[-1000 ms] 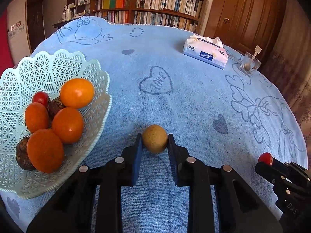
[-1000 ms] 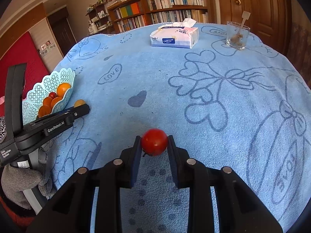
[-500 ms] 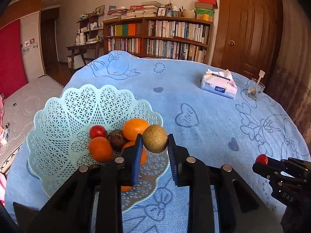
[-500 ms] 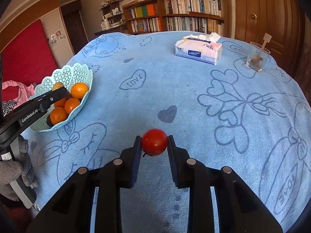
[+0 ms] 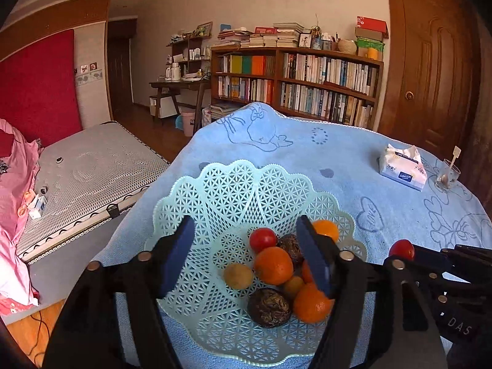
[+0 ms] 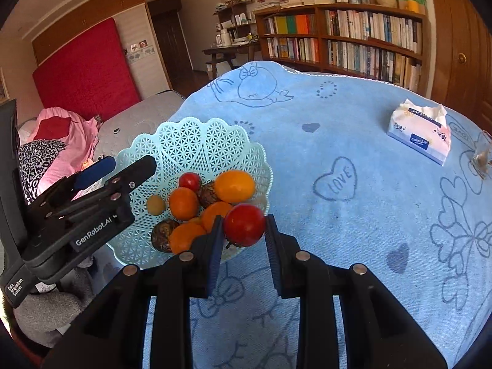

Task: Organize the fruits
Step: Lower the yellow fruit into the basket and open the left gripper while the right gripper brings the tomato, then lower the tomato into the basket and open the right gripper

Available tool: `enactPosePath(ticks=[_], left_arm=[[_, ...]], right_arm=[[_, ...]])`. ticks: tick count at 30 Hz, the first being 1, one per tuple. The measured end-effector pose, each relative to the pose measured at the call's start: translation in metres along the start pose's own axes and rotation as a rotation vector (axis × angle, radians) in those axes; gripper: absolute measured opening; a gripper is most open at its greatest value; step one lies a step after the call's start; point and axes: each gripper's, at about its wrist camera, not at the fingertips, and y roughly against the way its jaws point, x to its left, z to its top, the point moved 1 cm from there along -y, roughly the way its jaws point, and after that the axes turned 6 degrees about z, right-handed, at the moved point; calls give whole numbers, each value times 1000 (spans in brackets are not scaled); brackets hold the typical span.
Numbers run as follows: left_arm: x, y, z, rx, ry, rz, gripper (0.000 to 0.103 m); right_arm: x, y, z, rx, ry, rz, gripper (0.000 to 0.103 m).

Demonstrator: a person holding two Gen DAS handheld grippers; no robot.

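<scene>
A pale green lattice basket (image 5: 215, 190) (image 6: 190, 141) sits on the blue cloth and holds oranges (image 5: 273, 265), a red tomato (image 5: 263, 239), dark round fruits (image 5: 269, 307) and a yellow-brown fruit (image 5: 238, 275) (image 6: 156, 204). My left gripper (image 5: 246, 258) hangs open above the basket, nothing between its fingers; it also shows at the left of the right wrist view, left gripper (image 6: 123, 166). My right gripper (image 6: 243, 240) is shut on a red tomato (image 6: 244, 224) (image 5: 401, 249), just over the basket's near right rim.
A tissue pack (image 5: 402, 170) (image 6: 419, 135) and a glass with a spoon (image 5: 447, 175) stand at the far right of the table. A mattress (image 5: 92, 166) lies left of the table. Bookshelves (image 5: 295, 83) and a door (image 5: 430, 70) are behind.
The left gripper opened and let the yellow-brown fruit drop into the basket. The right gripper carried its tomato left, up to the basket's rim.
</scene>
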Motion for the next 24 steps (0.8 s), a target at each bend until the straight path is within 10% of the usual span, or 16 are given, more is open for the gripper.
enactPosePath(ticks=[13, 24], left_arm=[[16, 0, 9, -45, 4, 83, 100], [17, 11, 2, -57, -24, 104, 100]], right_arm=[[15, -2, -7, -54, 89, -115, 92], [17, 4, -12, -44, 109, -141, 98]])
